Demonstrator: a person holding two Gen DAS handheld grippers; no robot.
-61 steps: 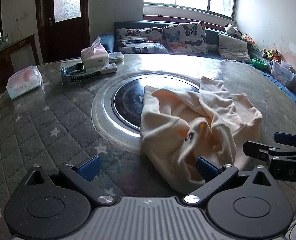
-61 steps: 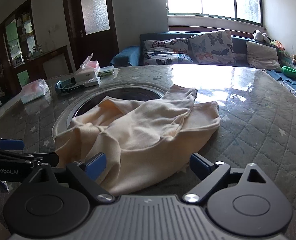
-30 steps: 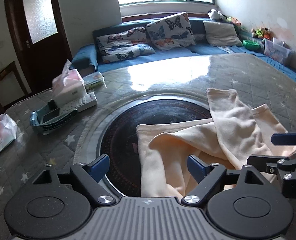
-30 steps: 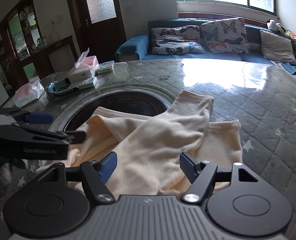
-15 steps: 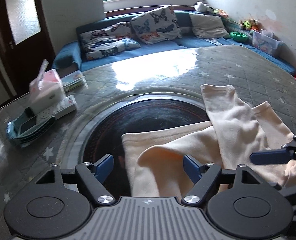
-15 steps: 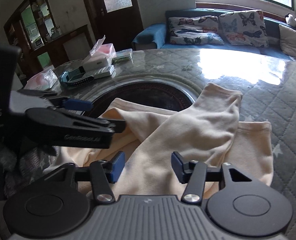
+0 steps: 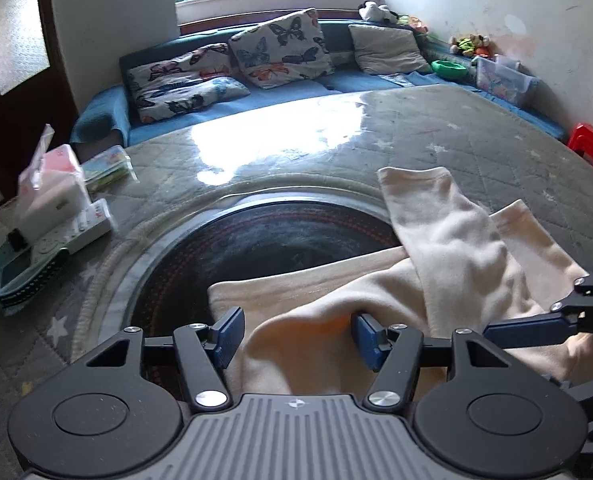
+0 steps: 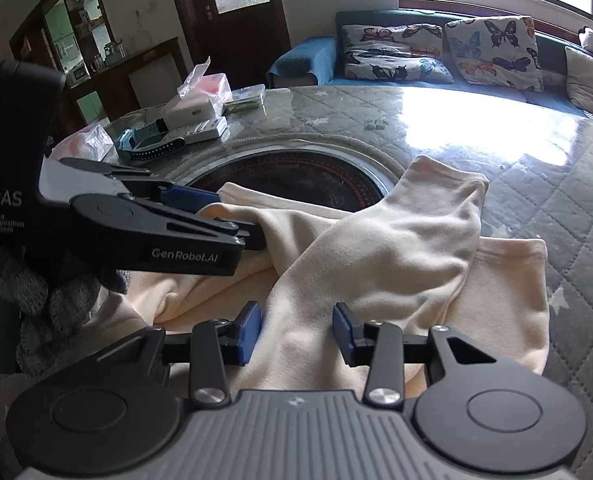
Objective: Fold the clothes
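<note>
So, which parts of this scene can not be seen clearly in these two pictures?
- Near edge of the cream garment: hidden in both wrist views behind the gripper bodies.
- Whether the right tongs already pinch cloth: unclear; the fabric lies between the pads, which have just been closing.
- Same for the left tongs, also closing.
- Print on the tissue pack: blurred in the left view.
- Shelf contents, right view: too small.
</note>
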